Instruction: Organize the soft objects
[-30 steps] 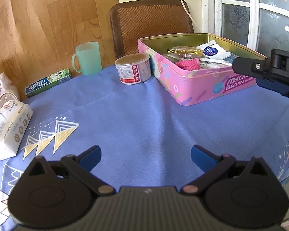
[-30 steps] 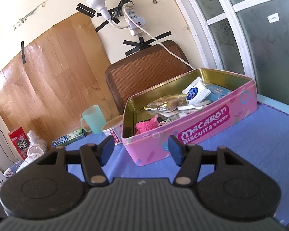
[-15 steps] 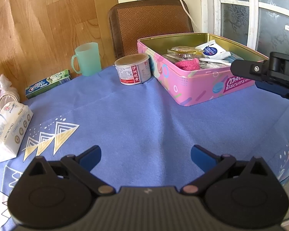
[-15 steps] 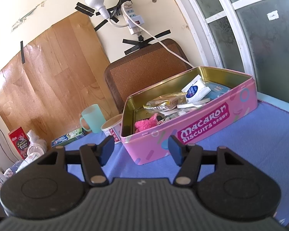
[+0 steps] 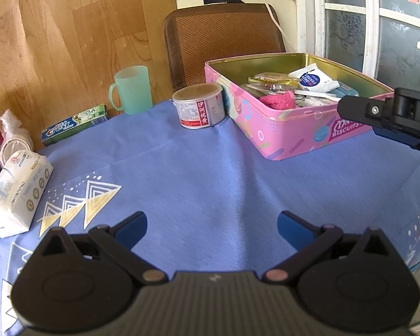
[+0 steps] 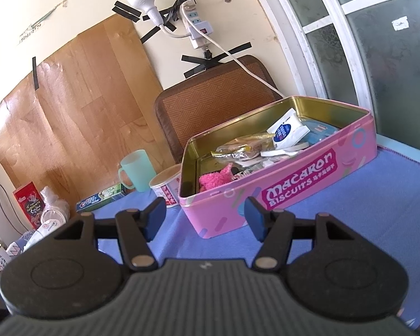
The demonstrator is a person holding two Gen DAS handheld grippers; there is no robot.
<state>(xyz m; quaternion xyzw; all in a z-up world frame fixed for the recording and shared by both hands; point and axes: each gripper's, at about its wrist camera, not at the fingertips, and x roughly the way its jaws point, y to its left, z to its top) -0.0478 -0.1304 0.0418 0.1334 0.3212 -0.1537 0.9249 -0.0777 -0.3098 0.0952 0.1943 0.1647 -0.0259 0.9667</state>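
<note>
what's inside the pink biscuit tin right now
Inside the pink biscuit tin: a fuzzy pink cloth, clear snack wrappers and a white sachet. Anything beneath that pile is covered.

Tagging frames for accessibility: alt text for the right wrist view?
An open pink rectangular Macaron Biscuits tin holding a fuzzy pink cloth and packets sits on a blue tablecloth, just beyond the open, empty right hand-held gripper. Left of the tin stand a white can and a mint-green plastic mug.

A pink tin (image 5: 280,134) with pastel shapes sits on a blue cloth (image 5: 198,179) printed with gold-and-white triangles — beside it a mint-green mug (image 5: 133,89).
</note>
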